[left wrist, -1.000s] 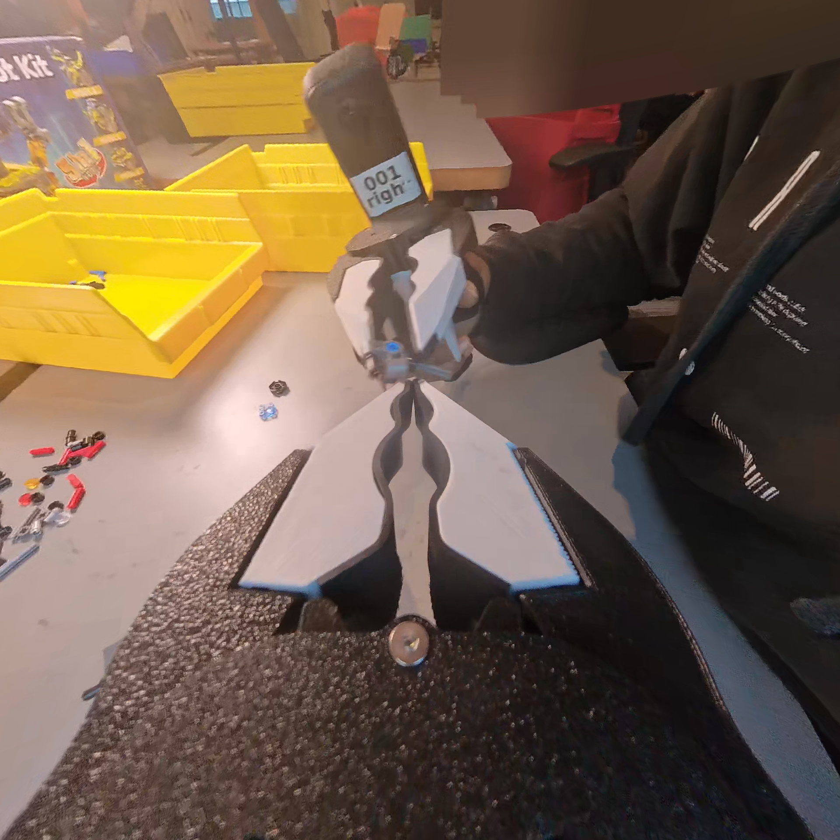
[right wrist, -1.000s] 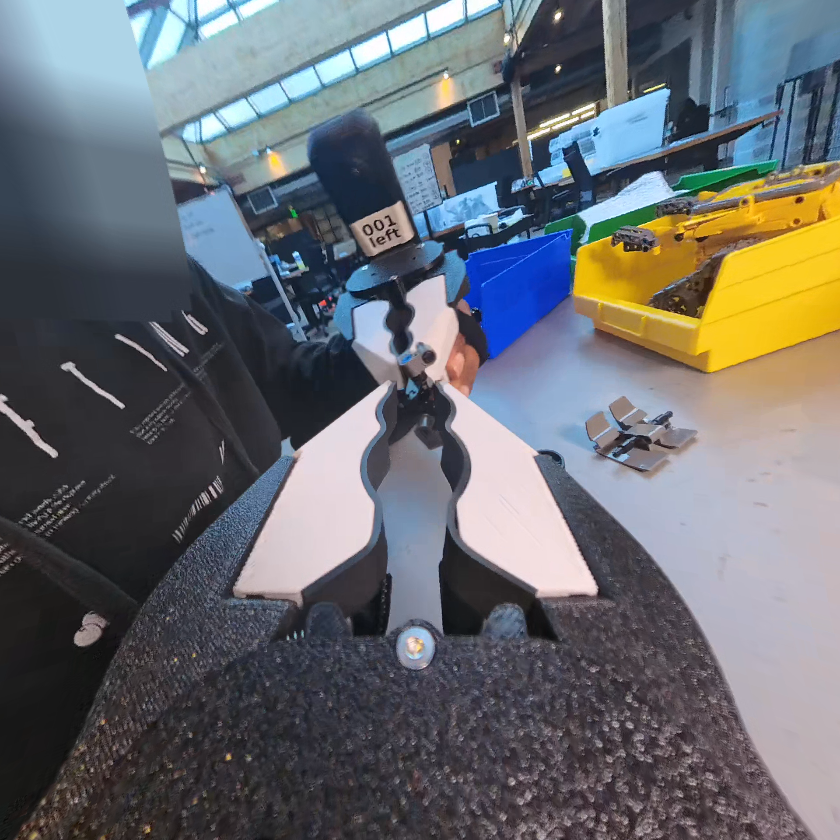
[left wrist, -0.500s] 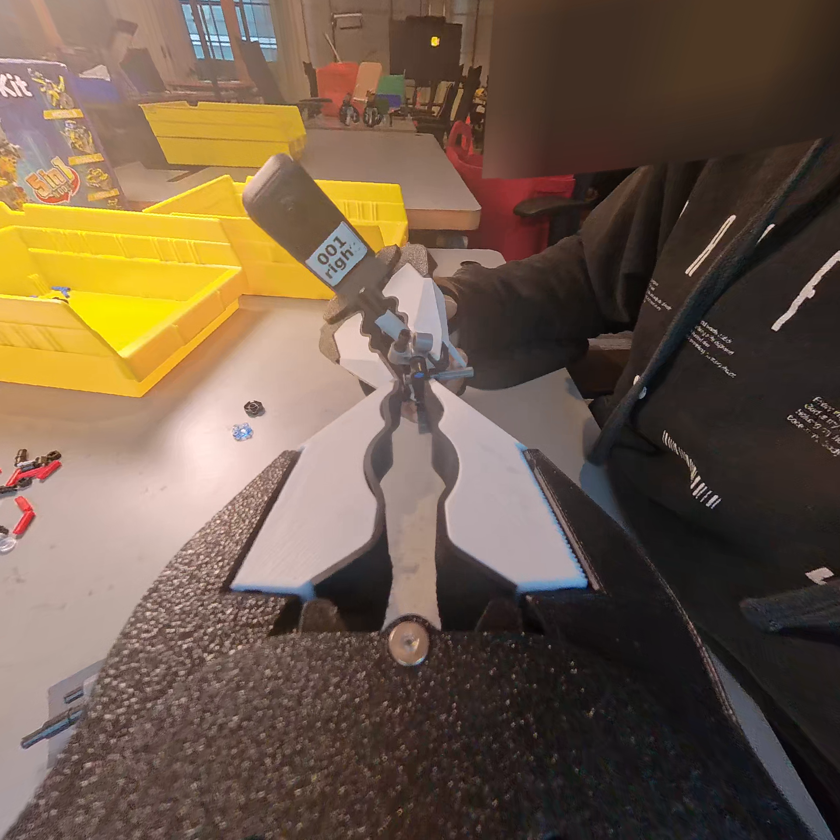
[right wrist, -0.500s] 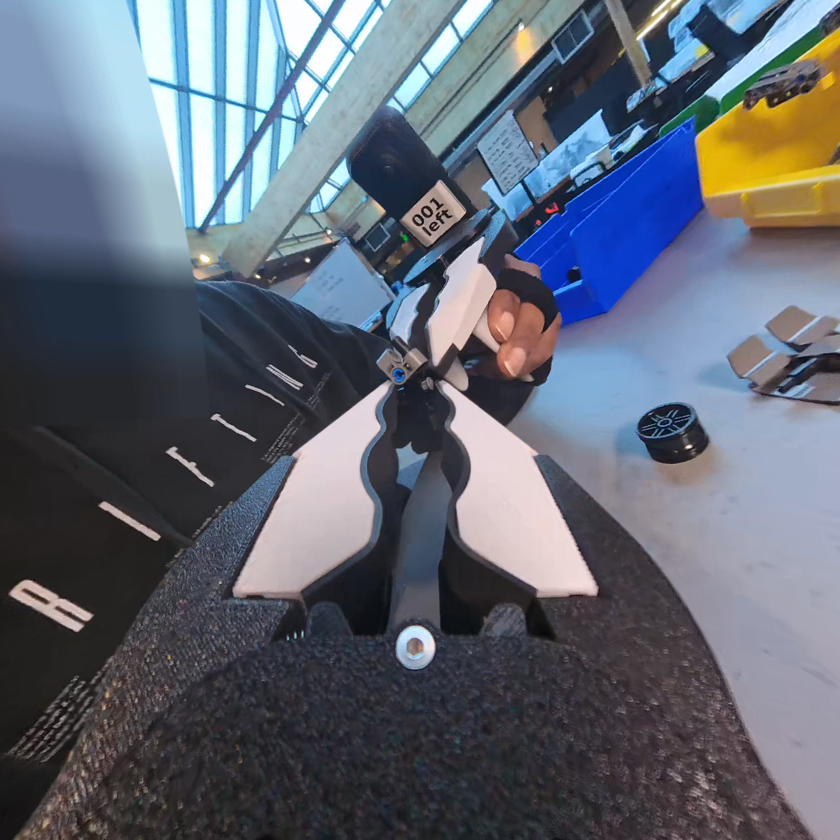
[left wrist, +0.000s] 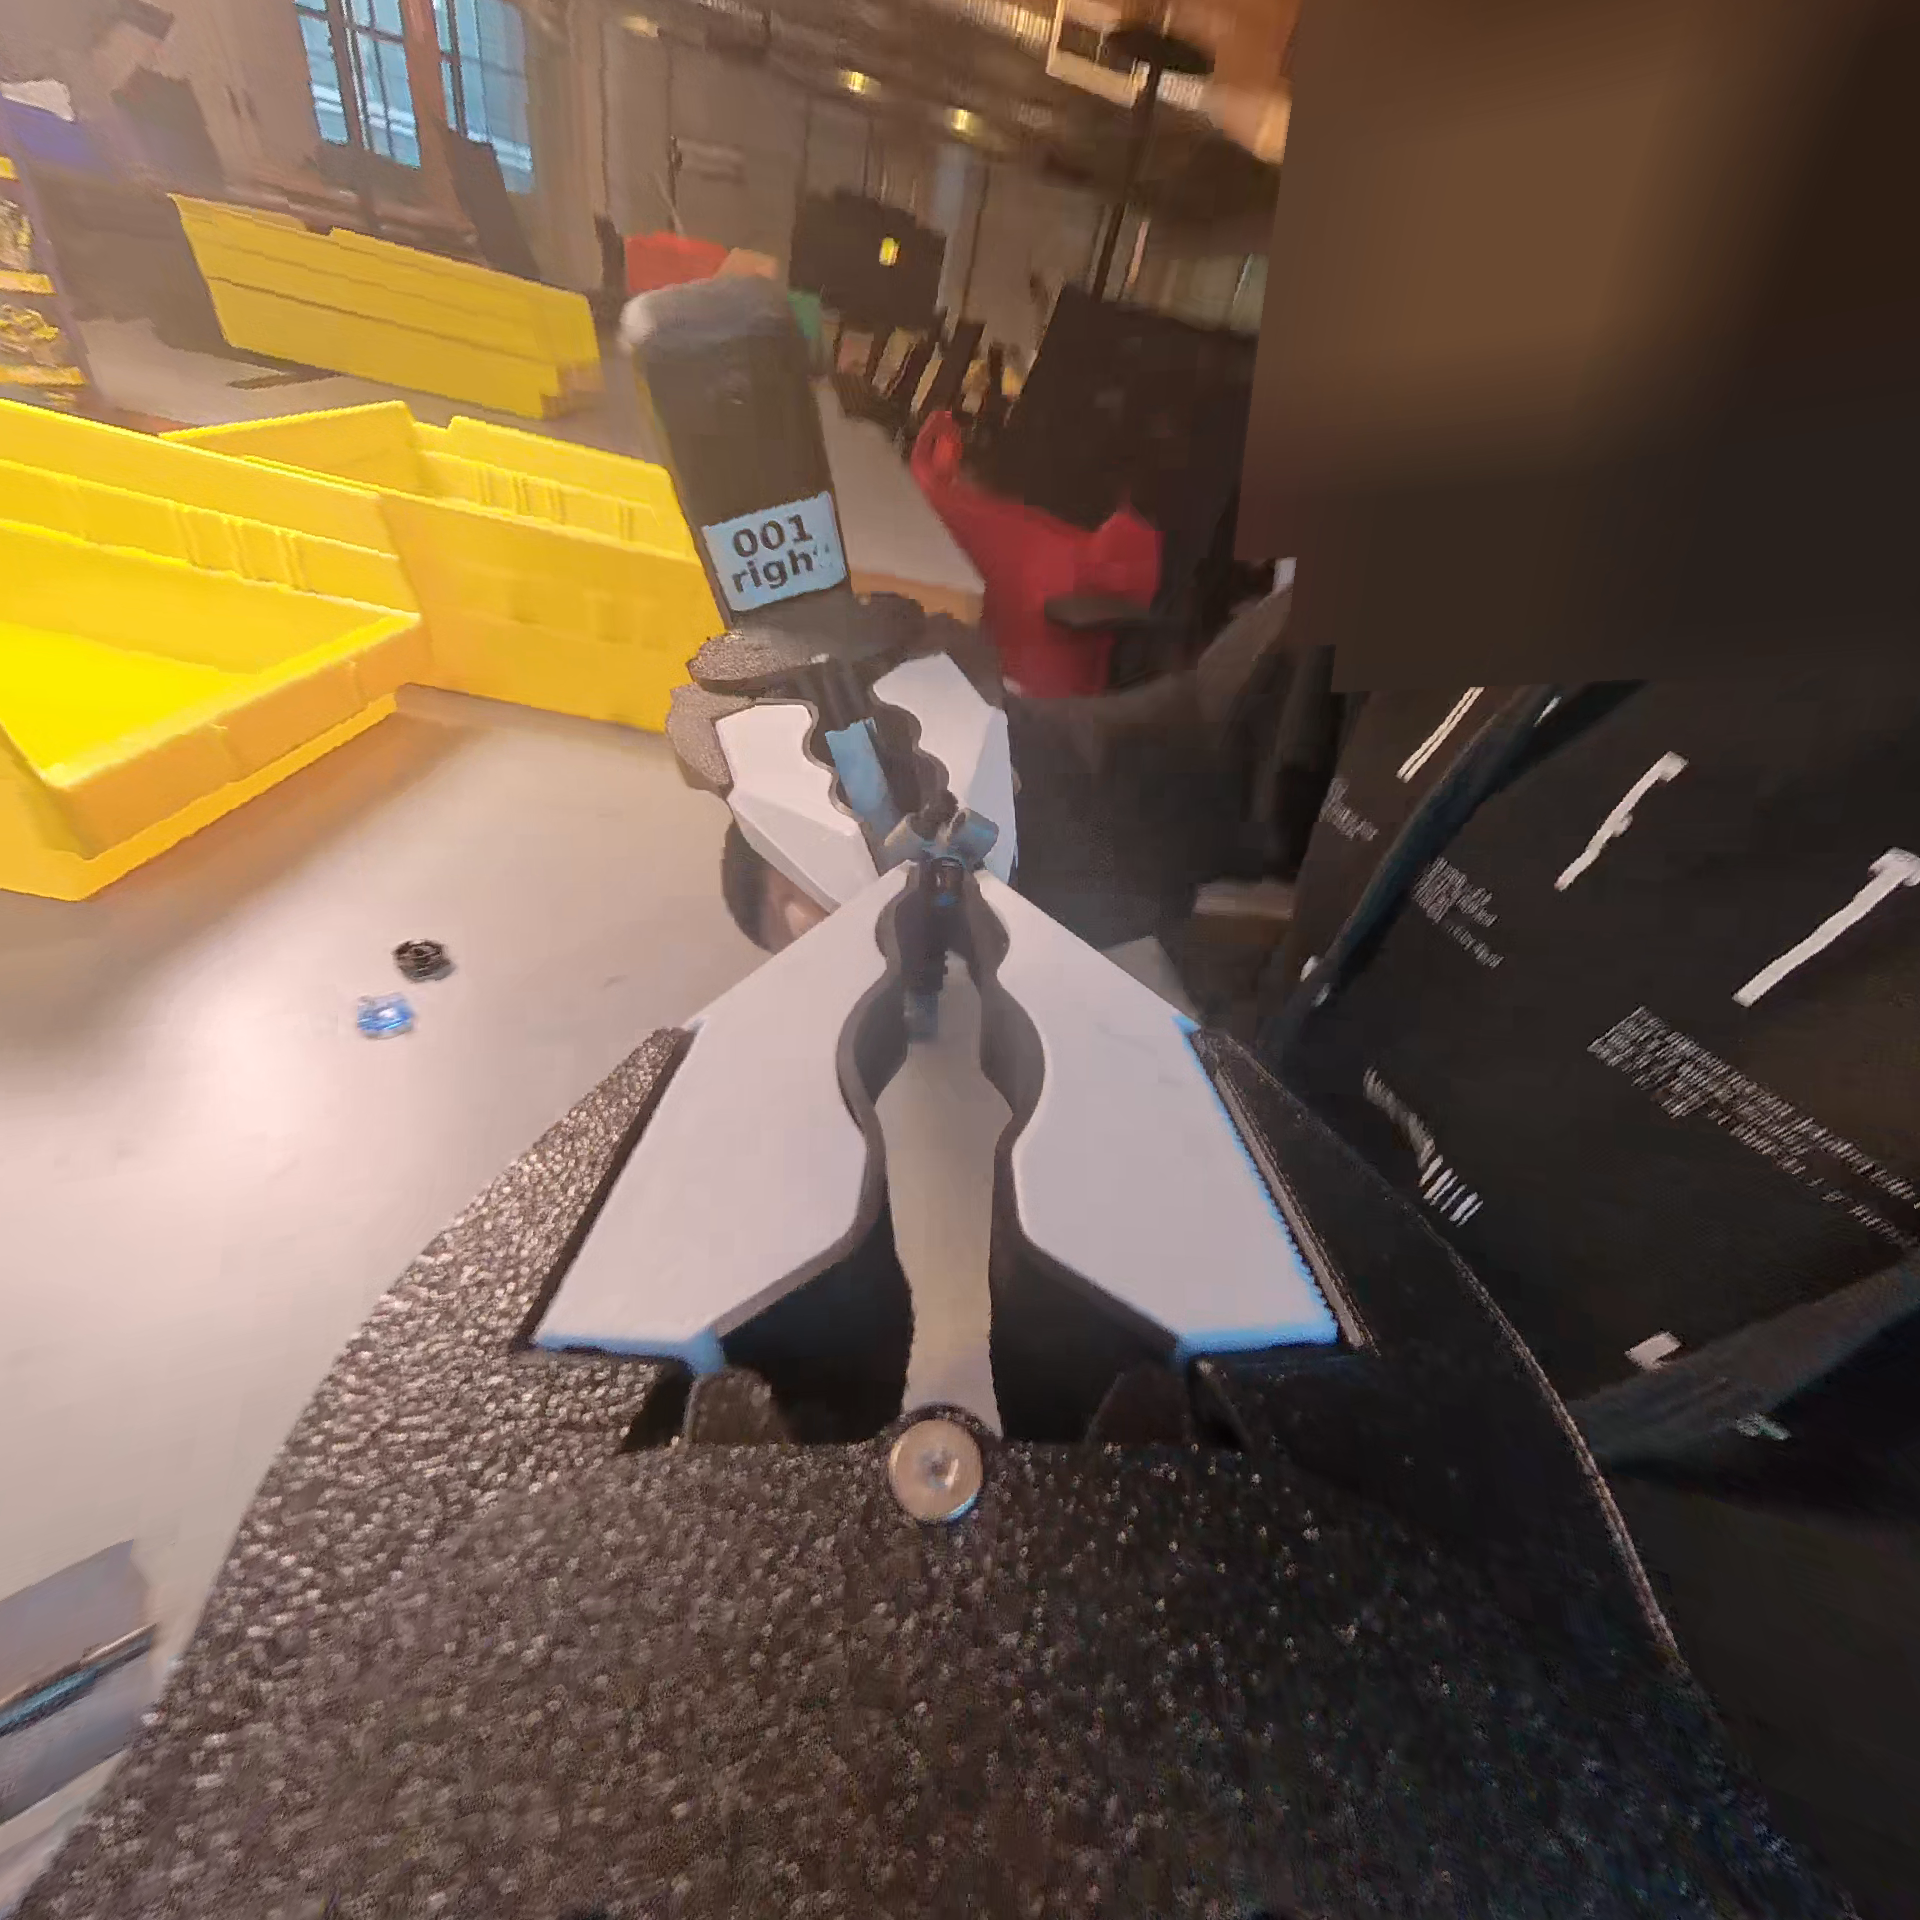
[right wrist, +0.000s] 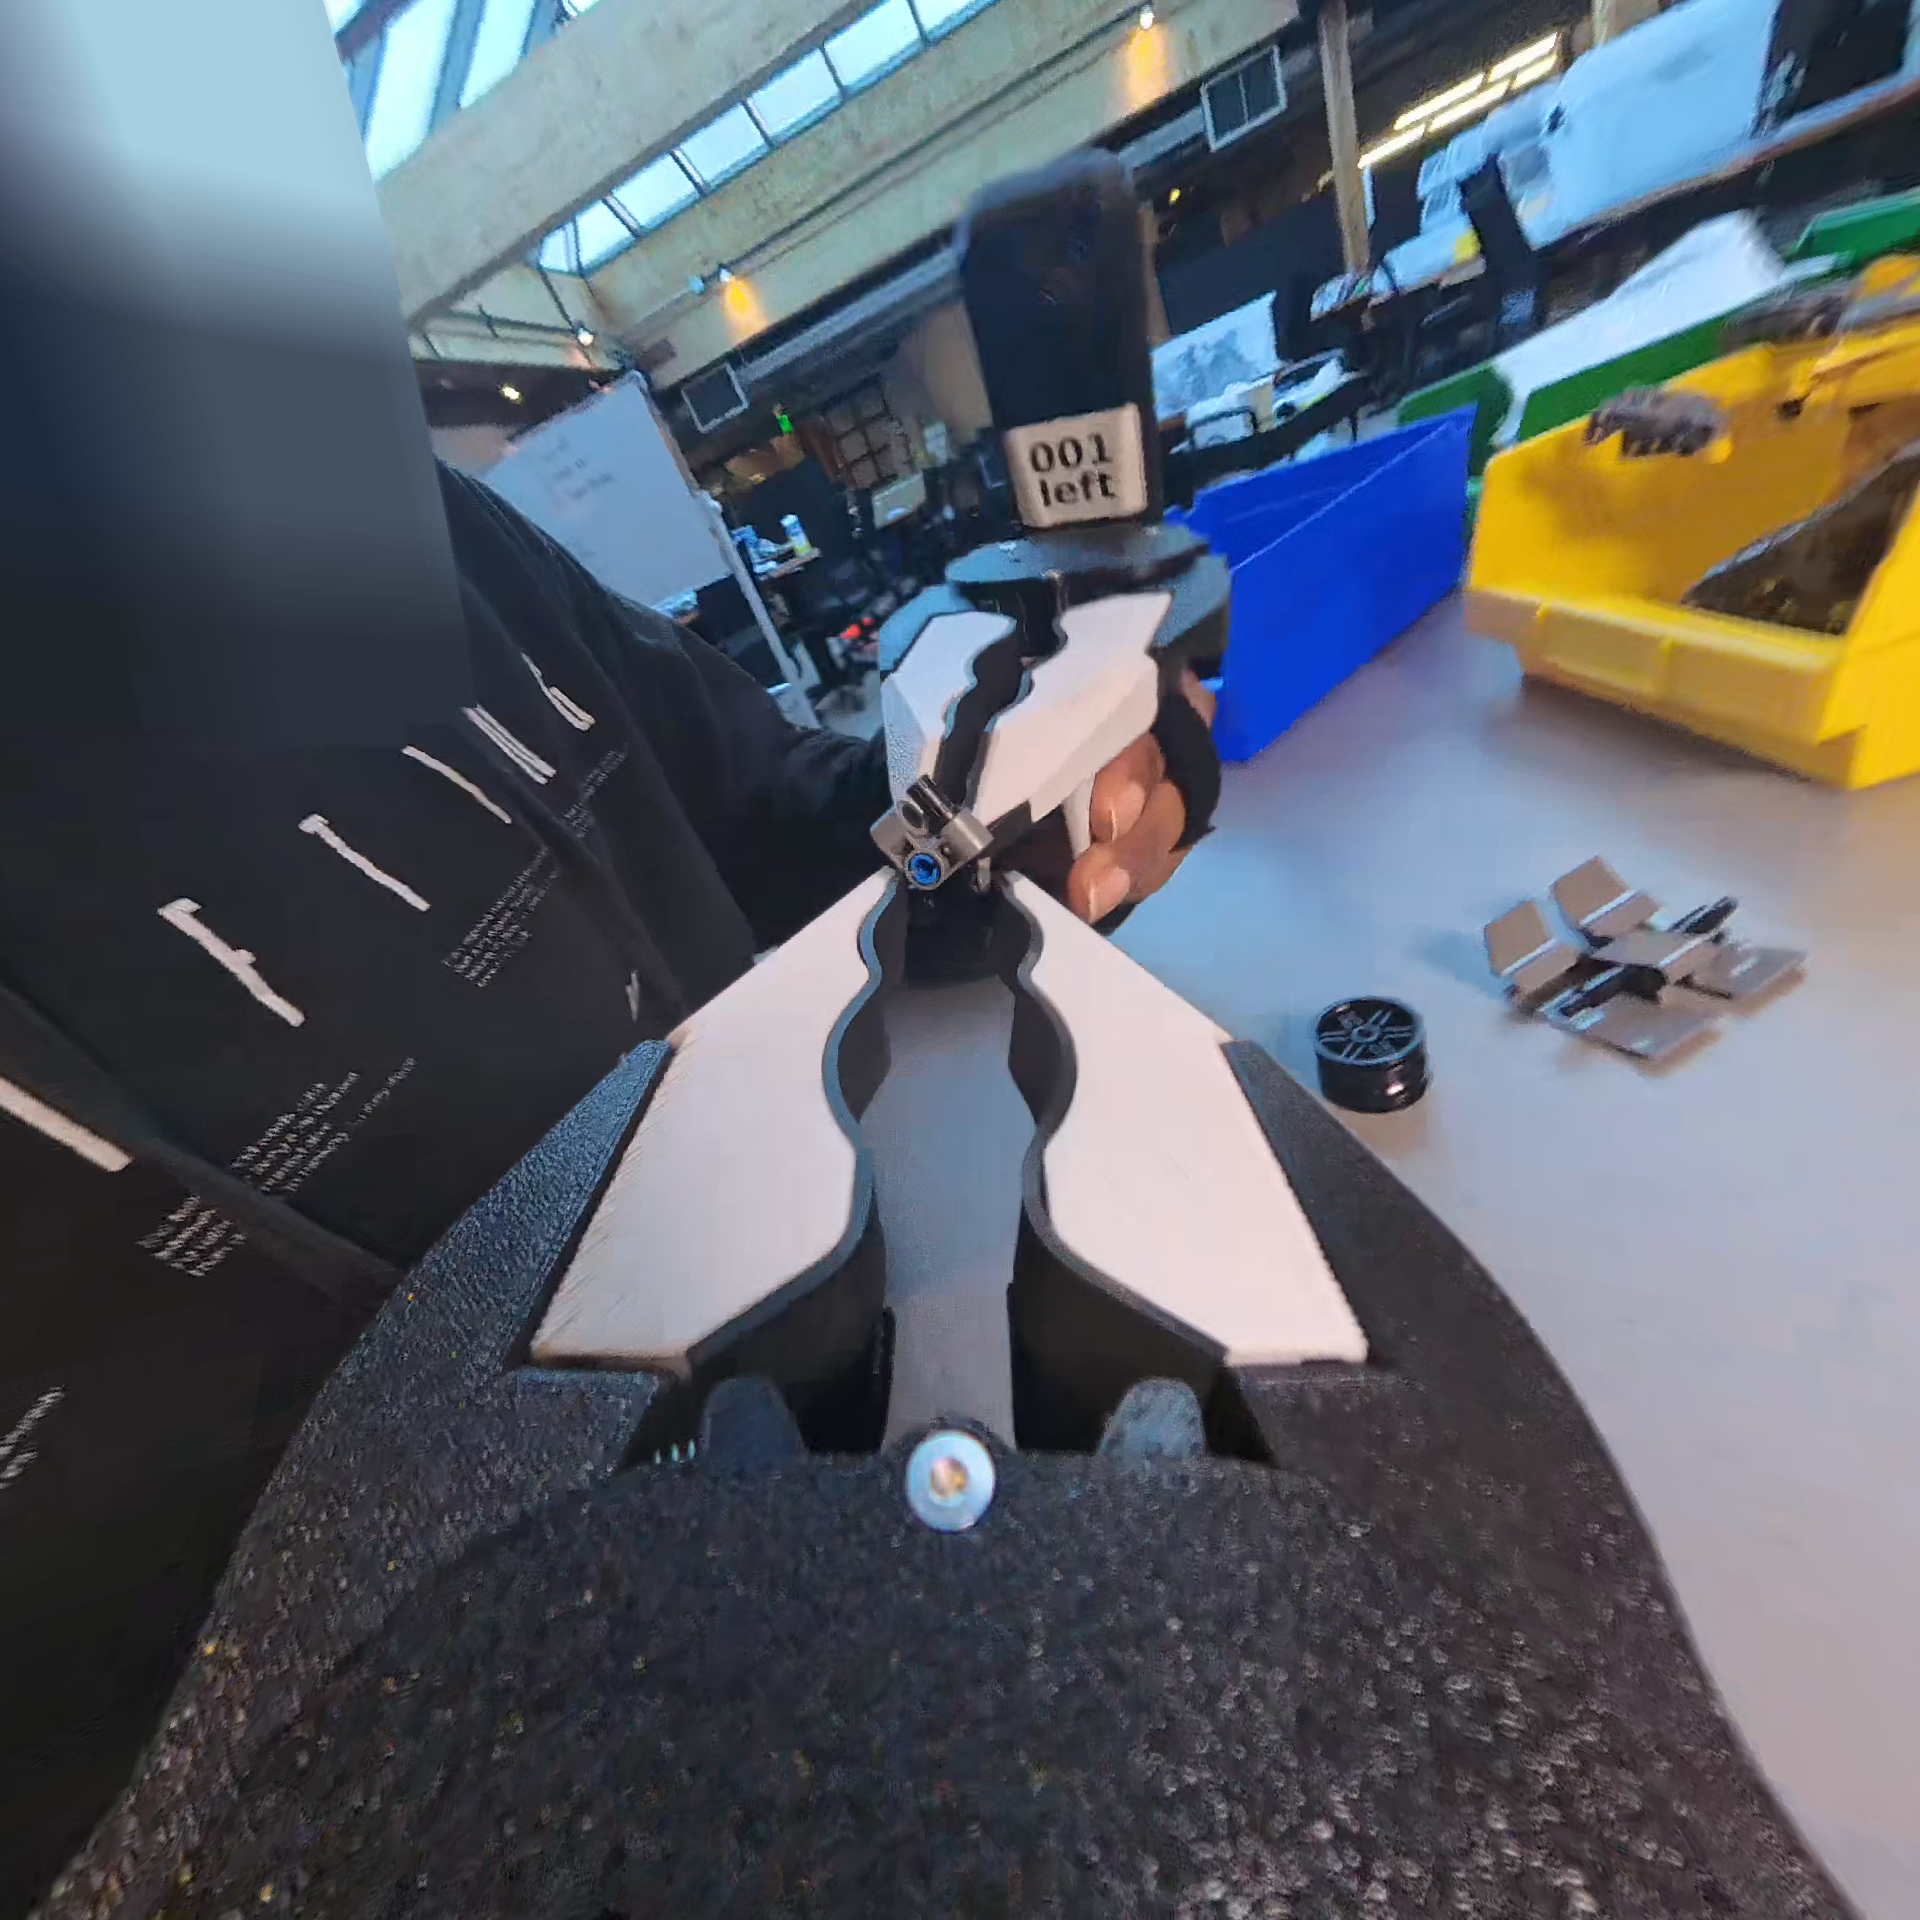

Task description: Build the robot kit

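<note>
We find both tongs meeting tip to tip above the table (right wrist: 1558,1299). The left tongs (left wrist: 928,940) clamp a dark pin piece (left wrist: 925,971); the right tongs (right wrist: 948,902) clamp a grey connector block (right wrist: 928,831). Only the right wrist view shows the black wheel (right wrist: 1369,1051); only the left shows the yellow bins (left wrist: 208,665).

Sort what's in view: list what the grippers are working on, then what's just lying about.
In hand:
- small brick assembly, grey and black with a blue pin, pinched between the left gripper and the right gripper, tip to tip

Lying about, untouched:
- black wheel
- grey panel piece
- small black part
- small blue part
- yellow bins
- blue bin
</note>
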Available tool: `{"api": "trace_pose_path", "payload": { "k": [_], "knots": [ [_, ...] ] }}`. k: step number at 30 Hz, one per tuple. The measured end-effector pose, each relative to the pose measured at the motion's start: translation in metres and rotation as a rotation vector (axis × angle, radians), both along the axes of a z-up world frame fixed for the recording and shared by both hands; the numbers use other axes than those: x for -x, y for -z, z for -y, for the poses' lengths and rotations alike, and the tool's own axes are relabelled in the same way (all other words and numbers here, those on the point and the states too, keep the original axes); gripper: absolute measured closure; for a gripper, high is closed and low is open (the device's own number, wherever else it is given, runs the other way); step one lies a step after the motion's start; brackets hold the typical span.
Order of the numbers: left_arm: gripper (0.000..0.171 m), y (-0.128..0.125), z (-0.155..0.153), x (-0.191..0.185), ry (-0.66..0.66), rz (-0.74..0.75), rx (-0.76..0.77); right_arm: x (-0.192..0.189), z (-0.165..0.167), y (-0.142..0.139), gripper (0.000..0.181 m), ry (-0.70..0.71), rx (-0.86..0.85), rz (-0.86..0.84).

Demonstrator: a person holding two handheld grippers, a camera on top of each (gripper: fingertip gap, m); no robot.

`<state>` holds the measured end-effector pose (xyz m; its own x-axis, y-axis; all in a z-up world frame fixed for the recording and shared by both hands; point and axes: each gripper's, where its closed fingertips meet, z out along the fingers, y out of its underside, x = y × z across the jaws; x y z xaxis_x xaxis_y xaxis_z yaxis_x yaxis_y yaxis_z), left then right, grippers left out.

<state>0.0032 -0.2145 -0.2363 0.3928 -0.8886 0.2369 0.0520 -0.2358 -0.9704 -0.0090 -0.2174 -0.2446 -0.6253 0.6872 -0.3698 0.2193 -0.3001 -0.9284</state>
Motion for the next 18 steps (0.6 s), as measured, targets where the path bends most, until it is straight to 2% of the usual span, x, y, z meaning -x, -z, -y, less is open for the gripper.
{"api": "trace_pose_path", "payload": {
  "k": [7,15,18],
  "knots": [
    [0.167,-0.013,-0.019,0.008,-0.032,0.298,0.135,0.008,-0.019,-0.013,0.164,0.217,-0.148,-0.102],
    [0.167,-0.017,-0.028,0.017,-0.079,0.405,0.161,0.007,-0.037,-0.024,0.151,0.233,0.08,-0.085],
    [0.167,-0.018,-0.029,0.018,-0.093,0.402,0.142,0.009,-0.036,-0.015,0.152,0.228,0.063,-0.046]
  ]
}}
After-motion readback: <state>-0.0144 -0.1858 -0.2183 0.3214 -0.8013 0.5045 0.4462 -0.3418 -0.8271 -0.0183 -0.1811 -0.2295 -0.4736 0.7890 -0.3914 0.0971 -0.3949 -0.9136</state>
